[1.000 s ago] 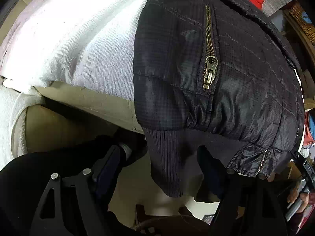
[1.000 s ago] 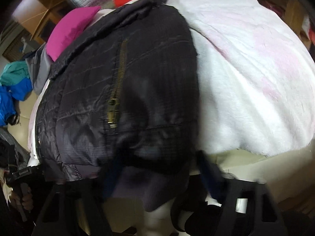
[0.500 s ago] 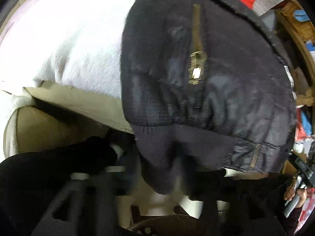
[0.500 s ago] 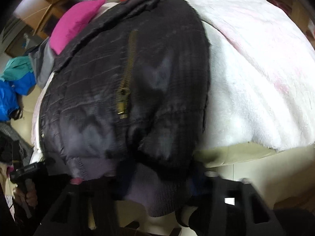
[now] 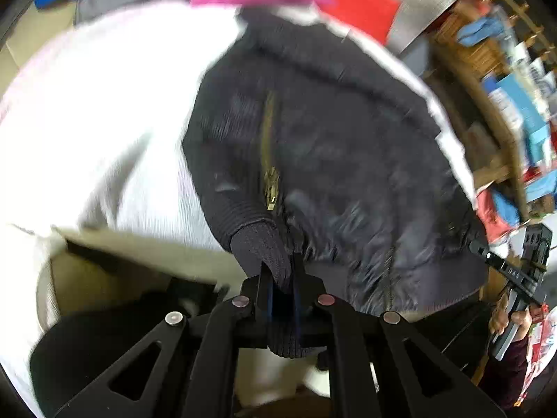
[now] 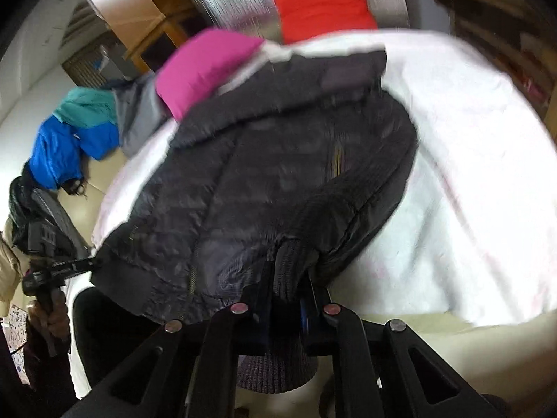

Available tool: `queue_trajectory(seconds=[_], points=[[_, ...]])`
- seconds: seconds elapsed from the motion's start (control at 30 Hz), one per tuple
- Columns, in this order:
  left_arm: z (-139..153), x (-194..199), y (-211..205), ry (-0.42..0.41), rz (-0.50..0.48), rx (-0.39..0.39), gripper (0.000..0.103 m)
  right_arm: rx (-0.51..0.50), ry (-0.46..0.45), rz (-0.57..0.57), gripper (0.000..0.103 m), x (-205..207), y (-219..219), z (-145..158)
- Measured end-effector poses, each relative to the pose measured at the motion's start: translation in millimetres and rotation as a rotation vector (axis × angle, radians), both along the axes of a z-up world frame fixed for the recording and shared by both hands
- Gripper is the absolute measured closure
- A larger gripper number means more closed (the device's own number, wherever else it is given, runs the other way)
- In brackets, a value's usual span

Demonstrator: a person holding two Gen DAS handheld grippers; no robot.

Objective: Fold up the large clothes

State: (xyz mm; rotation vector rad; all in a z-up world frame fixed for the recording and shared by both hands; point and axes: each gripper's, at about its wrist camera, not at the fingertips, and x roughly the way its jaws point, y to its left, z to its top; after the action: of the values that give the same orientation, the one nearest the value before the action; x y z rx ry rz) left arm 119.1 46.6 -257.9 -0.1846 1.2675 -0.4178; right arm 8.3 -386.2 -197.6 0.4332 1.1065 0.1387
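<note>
A black quilted jacket (image 5: 330,160) with brass pocket zippers lies on a white blanket (image 5: 97,115); it also shows in the right wrist view (image 6: 264,181). My left gripper (image 5: 280,278) is shut on the jacket's ribbed knit hem (image 5: 264,244) at its left bottom corner. My right gripper (image 6: 289,289) is shut on the ribbed hem (image 6: 290,261) at the right bottom corner. Both corners are lifted off the blanket (image 6: 470,174). The right gripper shows at the right edge of the left wrist view (image 5: 522,271), and the left gripper at the left edge of the right wrist view (image 6: 52,264).
A pink cushion (image 6: 202,66) and a red cushion (image 6: 323,7) lie beyond the jacket's collar. A blue and teal garment (image 6: 73,132) lies at the far left. Wooden shelving (image 5: 487,69) stands at the right. The beige sofa front (image 5: 104,264) is below the blanket.
Both grippers have closed on the ribbed hem corners and lifted them. The view has risen, so the collar and the cushions beyond now show.
</note>
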Motion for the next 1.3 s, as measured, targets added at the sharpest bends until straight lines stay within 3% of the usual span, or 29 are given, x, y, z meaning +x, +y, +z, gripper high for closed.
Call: queue_trajectory(seconds=[0.1,0.13,0.17,0.23,0.27,0.33,0.37,0.4,0.43,0.47,0.57,0.7,0.83,1.0,1.13,1.3], points=[[-33.4,3.2,-2.9,0.082,0.022,0.063,0.091,-0.014,0.074,-0.029,0.082,-2.0,-0.3,-28.7],[-43.9,4.8,-2.1,0.118,0.037,0.083,0.081,-0.001,0.091,-0.046,0.072,-4.4,-3.4,-34.0],[-47.9,5.0,-1.8,0.137,0.044,0.087,0.075,0.031,0.107,-0.055,0.055,-8.6,-6.6,-37.3],[-53.6,6.7,-3.8,0.147,0.044,0.080,0.052,0.061,0.141,-0.068,0.028,-14.2,-10.1,-44.1],[-53.9,6.3,-5.7,0.143,0.041,0.082,0.048,0.052,0.151,-0.070,0.027,-14.3,-8.5,-47.0],[-56.1,6.8,-14.0,0.135,0.022,0.083,0.046,0.031,0.160,-0.040,0.033,-14.6,-13.5,-51.8],[-57.0,7.4,-19.0,0.134,0.012,0.076,0.046,0.000,0.173,-0.026,0.055,-13.2,-11.2,-54.6],[-56.2,7.5,-22.6,0.128,0.008,0.073,0.060,-0.031,0.185,-0.015,0.066,-10.1,-9.3,-54.2],[-53.5,5.6,-22.3,0.114,0.007,0.089,0.081,-0.044,0.190,-0.002,0.079,-11.5,-8.5,-50.7],[-51.6,4.1,-22.0,0.106,0.005,0.105,0.088,-0.045,0.175,0.011,0.087,-14.0,-7.5,-42.4],[-30.1,1.3,-16.5,0.086,-0.005,0.041,0.094,-0.050,0.095,0.047,0.089,-16.4,1.2,-5.2],[24.3,0.4,-18.1,-0.010,-0.047,-0.062,0.094,0.019,-0.041,0.049,0.089,-13.3,-6.0,47.0],[80.1,23.2,-15.5,-0.123,-0.049,-0.163,0.094,0.058,-0.194,0.004,0.089,5.0,-17.9,88.9],[128.4,87.6,-10.1,-0.217,0.006,-0.243,0.094,0.065,-0.329,-0.100,0.090,57.6,-35.2,118.2],[134.8,150.1,-12.6,-0.251,0.051,-0.253,0.094,0.066,-0.413,-0.213,0.090,112.2,-59.9,135.4],[131.2,248.3,-33.6,-0.256,0.098,-0.263,0.094,0.073,-0.430,-0.317,0.090,206.1,-83.8,131.8]])
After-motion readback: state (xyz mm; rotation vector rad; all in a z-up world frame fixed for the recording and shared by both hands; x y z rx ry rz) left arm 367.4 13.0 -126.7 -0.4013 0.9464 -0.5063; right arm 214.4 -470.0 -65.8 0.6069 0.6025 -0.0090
